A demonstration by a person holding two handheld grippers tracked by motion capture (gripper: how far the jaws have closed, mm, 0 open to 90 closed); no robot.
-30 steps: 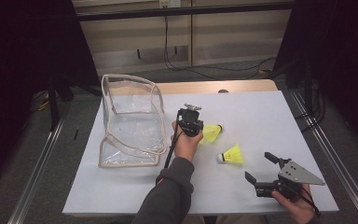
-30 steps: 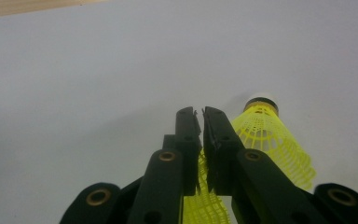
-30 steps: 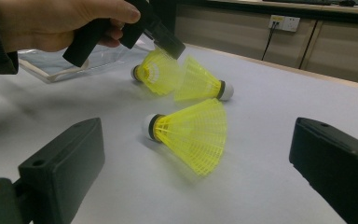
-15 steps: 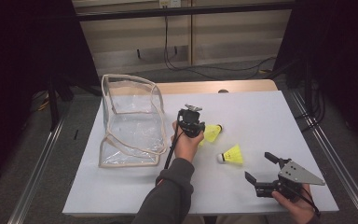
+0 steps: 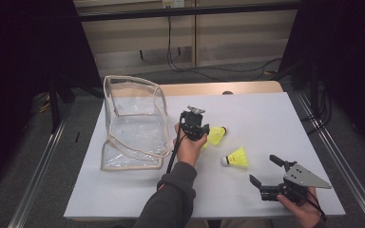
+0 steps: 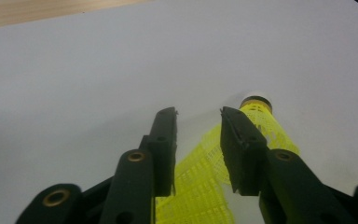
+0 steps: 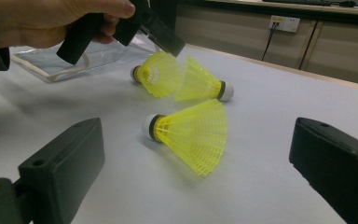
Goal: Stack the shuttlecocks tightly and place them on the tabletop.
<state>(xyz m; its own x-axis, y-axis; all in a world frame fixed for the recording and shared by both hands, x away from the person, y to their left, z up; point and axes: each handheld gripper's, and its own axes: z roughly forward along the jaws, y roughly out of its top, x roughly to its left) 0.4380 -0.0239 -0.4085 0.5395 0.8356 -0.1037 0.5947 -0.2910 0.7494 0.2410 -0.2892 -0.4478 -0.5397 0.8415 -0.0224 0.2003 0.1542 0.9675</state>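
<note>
Left gripper (image 5: pixel 200 137) is sitting over the middle of the white table (image 5: pixel 275 114), pointing down at a yellow shuttlecock (image 5: pixel 216 135). Its jaws have just been opening, and in the left gripper view there's a clear gap between them, with the yellow skirt (image 6: pixel 200 182) lying under and between the tips and the cork end poking out past the right jaw. The pads don't look like they're pressing on it, so it's loose on the table.

The right gripper view actually shows three shuttlecocks: two lying skirt to skirt right under the left gripper, one with its cork toward the bag (image 7: pixel 154 74) and one with its cork pointing the other way (image 7: pixel 204 85), plus a third (image 7: pixel 191 133) on its own, nearer the camera.

Right gripper (image 5: pixel 266 175) hangs by the near right corner of the table, jaws wide apart, nothing between them, the lone shuttlecock (image 5: pixel 235 157) near it.

The clear bag (image 5: pixel 133 124) sits on the left side of the table, mouth open, just beside the left hand (image 5: pixel 188 151).
</note>
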